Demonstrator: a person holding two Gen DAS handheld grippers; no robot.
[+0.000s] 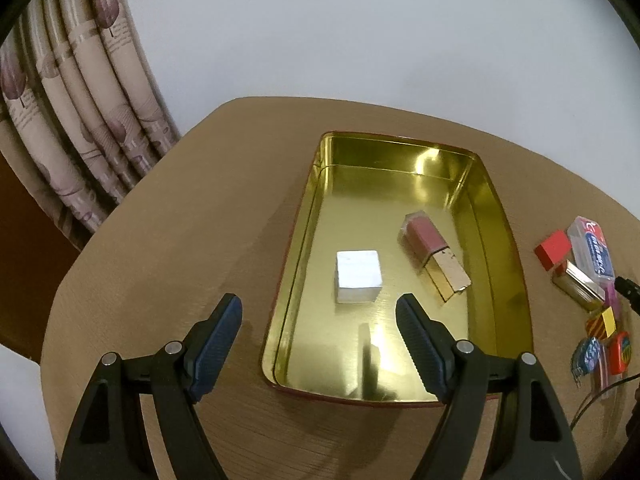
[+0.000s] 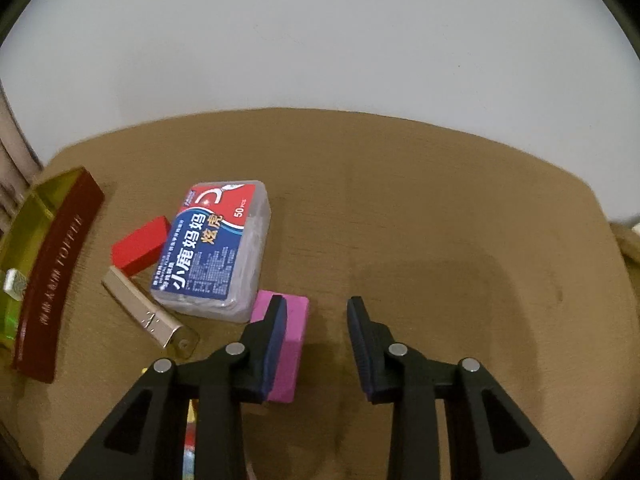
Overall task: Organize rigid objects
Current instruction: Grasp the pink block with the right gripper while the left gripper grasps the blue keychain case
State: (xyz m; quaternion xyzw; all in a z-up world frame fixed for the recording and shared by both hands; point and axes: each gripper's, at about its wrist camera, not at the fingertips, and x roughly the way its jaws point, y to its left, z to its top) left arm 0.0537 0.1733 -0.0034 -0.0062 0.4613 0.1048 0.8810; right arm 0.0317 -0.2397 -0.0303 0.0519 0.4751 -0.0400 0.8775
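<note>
The left hand-held gripper (image 1: 318,314) hangs over the near end of the gold-lined tin (image 1: 508,240), its jaws spread wide and released, with nothing between them. One finger hovers above the bare bench (image 1: 168,240) just outside the tin's left wall, the other above the tin's floor.

The right hand-held gripper (image 2: 316,320) has its jaws partly apart and grasps nothing; bare bench shows in the gap between the pads. Its left finger overlaps the pink block (image 2: 290,344), which lies on the bench beside and beneath that finger rather than between the two. Whether the finger touches the block cannot be told.

The tin sits open on the bench, red on the outside with gold lettering along its side wall. Inside it lie two things, apart from each other: a silver cube (image 1: 357,276) near the middle of the floor, and a lipstick (image 1: 436,254) with a pink cap and a gold body, lying at a slant to the cube's right.

Outside the tin, to its right, a cluster rests on the bench: a clear floss-pick box (image 2: 214,246) with a blue and red label, a red block (image 2: 140,244) just left of it, and a gold case (image 2: 150,314) lying in front of the red block, close to the box's near left corner. The pink block touches or nearly touches the box's near corner. More small coloured items (image 1: 600,340) lie nearer along the bench's right side, too small to identify.
</note>
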